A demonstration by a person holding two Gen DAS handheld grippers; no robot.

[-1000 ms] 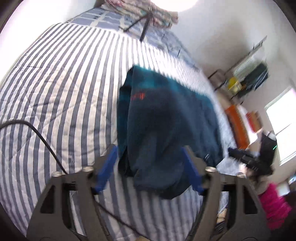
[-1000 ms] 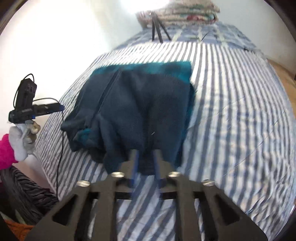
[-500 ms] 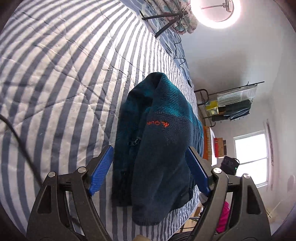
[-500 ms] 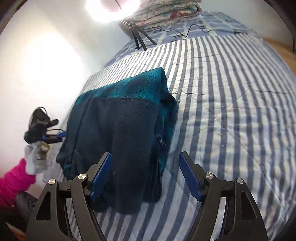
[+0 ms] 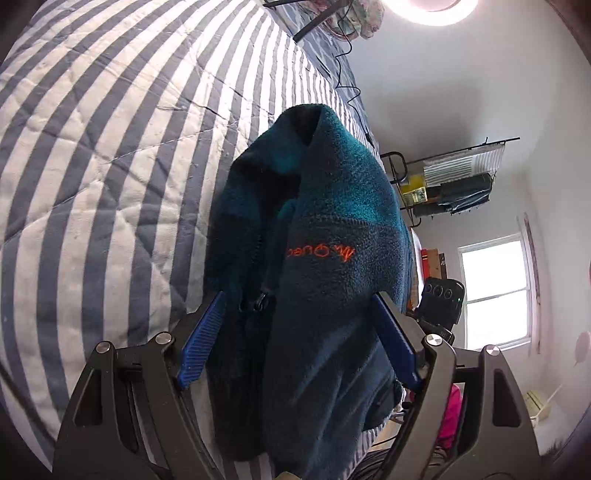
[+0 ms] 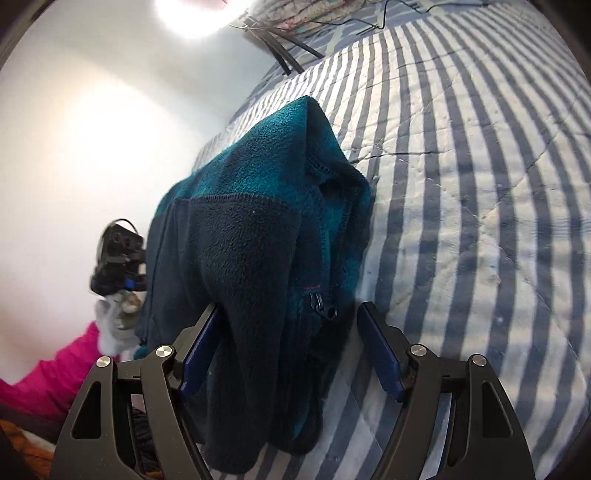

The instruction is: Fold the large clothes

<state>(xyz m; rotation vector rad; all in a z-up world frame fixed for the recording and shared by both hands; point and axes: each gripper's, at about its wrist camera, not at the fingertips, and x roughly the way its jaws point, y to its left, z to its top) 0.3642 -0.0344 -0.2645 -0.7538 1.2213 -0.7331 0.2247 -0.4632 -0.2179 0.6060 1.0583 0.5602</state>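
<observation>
A dark teal fleece jacket (image 5: 325,266) with an orange logo lies folded in a thick bundle on the striped bed (image 5: 110,155). My left gripper (image 5: 299,332) is open, its blue fingers on either side of the bundle's near end. In the right wrist view the same jacket (image 6: 258,236) fills the middle, its zipper pull showing. My right gripper (image 6: 288,347) is open and straddles the near end of the bundle from the other side. The other gripper (image 6: 118,258) shows at the left, held by a gloved hand with a pink sleeve.
A tripod (image 6: 280,44) and ring light (image 6: 192,14) stand at the far end of the bed beside folded bedding. A rack of shelves (image 5: 454,184) and a window (image 5: 495,291) are beyond the bed's right side. A black cable (image 5: 351,74) runs along the bed edge.
My right gripper has opened from shut. Both grippers have dropped low and moved in close, so the jacket bundle now sits between the fingers of each.
</observation>
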